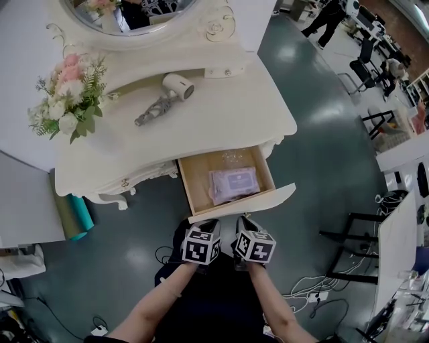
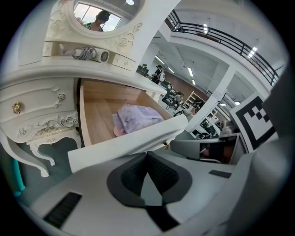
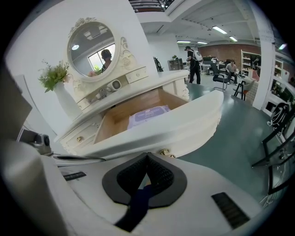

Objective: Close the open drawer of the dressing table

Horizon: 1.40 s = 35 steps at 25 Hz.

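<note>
The white dressing table [image 1: 221, 114] has one wooden drawer [image 1: 194, 184] pulled out, its white front panel [image 1: 242, 204] towards me. A purple pack [image 1: 231, 184] lies inside it. My left gripper [image 1: 208, 224] and right gripper [image 1: 245, 221] are side by side just in front of that panel, both shut with nothing between them. In the left gripper view, the left gripper [image 2: 147, 154] sits just below the panel [image 2: 124, 140], with the pack [image 2: 136, 115] beyond. In the right gripper view, the right gripper [image 3: 147, 156] is under the panel [image 3: 184, 124], beside a brass knob [image 3: 164, 152]. I cannot tell whether either touches it.
On the tabletop lie a white hair dryer [image 1: 167, 94] and a vase of flowers [image 1: 67, 97], below an oval mirror [image 1: 127, 13]. A teal roll [image 1: 79, 218] leans by the left leg. Cables [image 1: 308, 288] and a black stand [image 1: 348, 248] are on the floor at right.
</note>
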Each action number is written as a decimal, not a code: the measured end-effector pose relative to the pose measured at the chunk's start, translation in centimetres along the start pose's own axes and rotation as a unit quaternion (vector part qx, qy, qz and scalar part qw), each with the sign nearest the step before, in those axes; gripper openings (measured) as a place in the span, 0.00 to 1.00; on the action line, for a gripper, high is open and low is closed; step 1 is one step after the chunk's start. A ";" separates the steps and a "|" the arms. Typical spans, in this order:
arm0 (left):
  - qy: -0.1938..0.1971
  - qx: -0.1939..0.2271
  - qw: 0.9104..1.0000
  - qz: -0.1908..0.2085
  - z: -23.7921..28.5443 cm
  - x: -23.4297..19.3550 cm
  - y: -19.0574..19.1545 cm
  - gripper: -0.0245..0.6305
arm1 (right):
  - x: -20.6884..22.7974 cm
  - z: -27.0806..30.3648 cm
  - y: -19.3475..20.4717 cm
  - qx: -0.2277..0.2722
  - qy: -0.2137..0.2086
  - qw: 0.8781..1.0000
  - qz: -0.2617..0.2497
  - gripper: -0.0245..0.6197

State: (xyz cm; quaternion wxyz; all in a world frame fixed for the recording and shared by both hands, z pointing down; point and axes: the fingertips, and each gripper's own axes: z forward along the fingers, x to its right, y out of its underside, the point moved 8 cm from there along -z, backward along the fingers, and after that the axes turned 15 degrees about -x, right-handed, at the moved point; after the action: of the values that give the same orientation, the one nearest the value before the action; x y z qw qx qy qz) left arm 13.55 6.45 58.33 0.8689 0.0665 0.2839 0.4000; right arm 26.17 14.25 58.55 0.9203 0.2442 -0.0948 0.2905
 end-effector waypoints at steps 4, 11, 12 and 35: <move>0.004 -0.004 1.000 0.000 0.1 -0.2 -0.2 0.06 | -0.1 0.1 -0.7 0.007 -0.004 1.000 0.006 0.08; 0.006 -0.008 1.000 0.002 0.0 -0.5 -0.6 0.06 | -0.2 0.3 -2.0 0.010 -0.005 1.000 0.006 0.08; 0.006 -0.008 1.000 0.003 0.0 -0.5 -0.7 0.06 | -0.2 0.4 -2.1 0.010 -0.004 1.000 0.006 0.08; 0.023 0.002 1.000 -0.021 -1.0 -3.0 -2.4 0.06 | -1.4 1.8 -4.3 0.010 0.011 1.000 0.008 0.08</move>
State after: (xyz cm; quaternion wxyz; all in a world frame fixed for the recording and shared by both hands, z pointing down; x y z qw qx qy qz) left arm 13.03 2.50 57.97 0.8703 0.0532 0.3061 0.3822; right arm 27.45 9.64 57.96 0.9166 0.2494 -0.0835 0.3012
